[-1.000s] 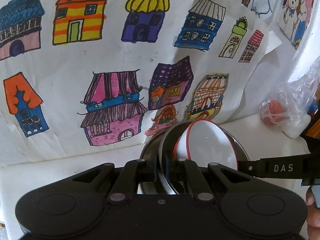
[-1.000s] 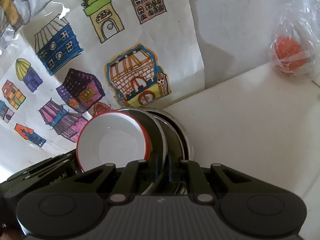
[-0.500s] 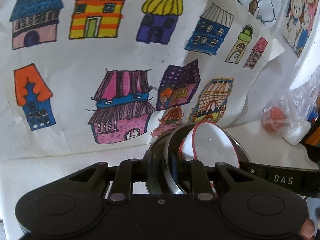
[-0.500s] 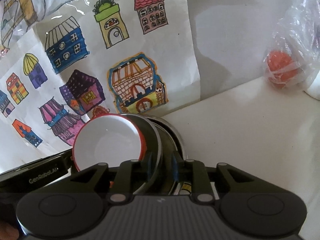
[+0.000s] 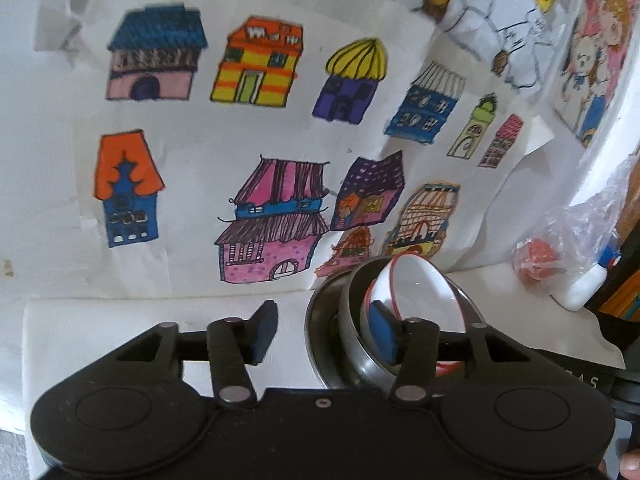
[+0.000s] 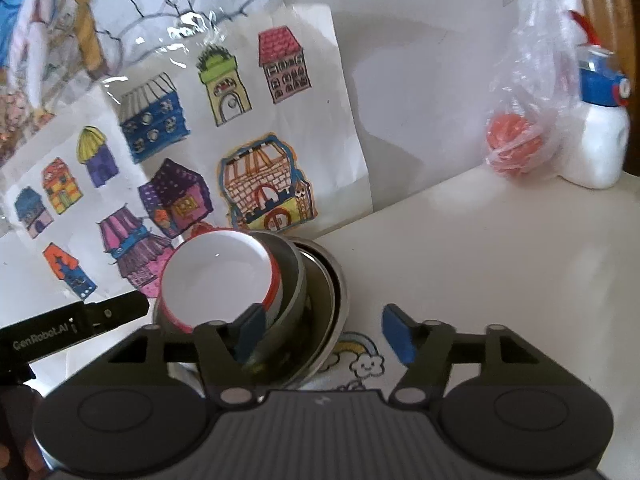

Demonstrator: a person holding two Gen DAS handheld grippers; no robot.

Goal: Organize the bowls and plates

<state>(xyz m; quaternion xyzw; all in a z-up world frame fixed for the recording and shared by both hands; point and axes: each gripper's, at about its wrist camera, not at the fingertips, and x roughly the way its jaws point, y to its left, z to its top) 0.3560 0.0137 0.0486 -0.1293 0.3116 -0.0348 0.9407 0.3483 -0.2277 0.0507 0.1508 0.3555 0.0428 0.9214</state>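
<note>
A white bowl with a red rim (image 6: pixel 218 276) sits tilted inside a steel bowl (image 6: pixel 294 280), which rests in a wider steel dish (image 6: pixel 336 292) on the white table. The same stack shows in the left wrist view: white bowl (image 5: pixel 420 292), steel bowl (image 5: pixel 352 320), steel dish (image 5: pixel 316 336). My left gripper (image 5: pixel 324 334) is open, its jaws standing either side of the stack's left rims. My right gripper (image 6: pixel 324 334) is open, its left finger by the steel bowl's rim, its right finger over the table.
Paper drawings of coloured houses (image 5: pixel 272 220) stand behind the stack. A clear plastic bag with an orange ball (image 6: pixel 516 144) and a white bottle with a blue cap (image 6: pixel 600 136) stand at the far right. A plate with a rainbow print (image 6: pixel 356 356) lies under the dish.
Both grippers have opened and let go of the bowl rims they were shut on. The stack now rests on the table, and both views have pulled back a little.
</note>
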